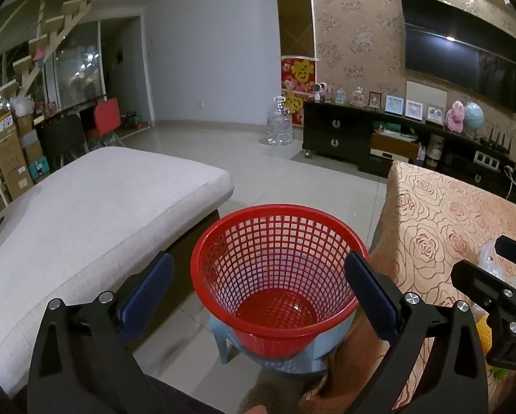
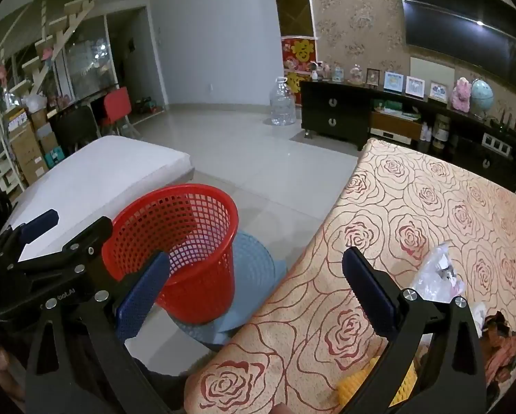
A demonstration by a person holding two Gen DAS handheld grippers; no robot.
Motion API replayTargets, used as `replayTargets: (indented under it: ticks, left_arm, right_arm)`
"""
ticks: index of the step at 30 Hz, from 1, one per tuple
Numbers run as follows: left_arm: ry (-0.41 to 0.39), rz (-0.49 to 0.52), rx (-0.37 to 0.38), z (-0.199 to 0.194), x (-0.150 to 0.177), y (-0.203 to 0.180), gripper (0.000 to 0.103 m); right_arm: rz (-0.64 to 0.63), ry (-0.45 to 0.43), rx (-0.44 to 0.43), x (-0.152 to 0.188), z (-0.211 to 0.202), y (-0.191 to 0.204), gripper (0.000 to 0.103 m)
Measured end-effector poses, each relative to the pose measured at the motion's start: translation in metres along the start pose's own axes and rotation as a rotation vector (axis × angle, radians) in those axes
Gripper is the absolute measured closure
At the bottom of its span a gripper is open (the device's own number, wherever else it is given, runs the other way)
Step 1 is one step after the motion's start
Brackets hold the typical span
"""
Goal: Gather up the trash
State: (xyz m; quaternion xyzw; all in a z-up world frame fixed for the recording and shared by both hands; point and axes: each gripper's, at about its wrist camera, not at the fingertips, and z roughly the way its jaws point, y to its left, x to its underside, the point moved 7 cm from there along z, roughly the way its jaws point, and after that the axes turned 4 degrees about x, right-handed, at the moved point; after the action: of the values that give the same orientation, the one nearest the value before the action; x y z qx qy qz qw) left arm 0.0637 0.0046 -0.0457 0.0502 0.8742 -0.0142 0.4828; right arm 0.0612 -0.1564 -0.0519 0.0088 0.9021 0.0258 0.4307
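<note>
Trash lies at the near right corner of a table draped in a rose-patterned cloth (image 2: 430, 207): a crumpled clear plastic wrapper (image 2: 437, 276) at about three o'clock in the right wrist view, a brownish-orange scrap (image 2: 502, 348) at four o'clock, and a piece of yellow foam netting (image 2: 354, 384) at five o'clock, partly hidden behind a finger of the right gripper (image 2: 254, 281). That gripper hangs above the table's near edge with its jaws spread as wide as they go and nothing between the pads; the wrapper sits just beside its right finger, outside the gap. The left gripper (image 1: 258, 283) is likewise fully spread and holds nothing. In its own view it frames a red mesh basket (image 1: 278, 276) at six o'clock, the pads (image 1: 147, 293) standing clear of the rim on either side. The basket is empty and stands upright on a pale blue plastic stool (image 2: 254, 258), which sits on the tiled floor between a light grey cushioned seat (image 1: 85, 214) at nine o'clock and the table at three o'clock. At the lower right of the left wrist view the other gripper's black body shows over the cloth.
</note>
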Motion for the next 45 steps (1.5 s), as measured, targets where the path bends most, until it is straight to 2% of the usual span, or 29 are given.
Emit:
replayTargets:
  ticks: [45]
  left_arm:
    - [0.003,-0.002,0.001,-0.0001,0.0000,0.0000,0.007]
  right_arm:
    - [-0.002,0.002,0.001,0.0033,0.0001,-0.0007,0.006]
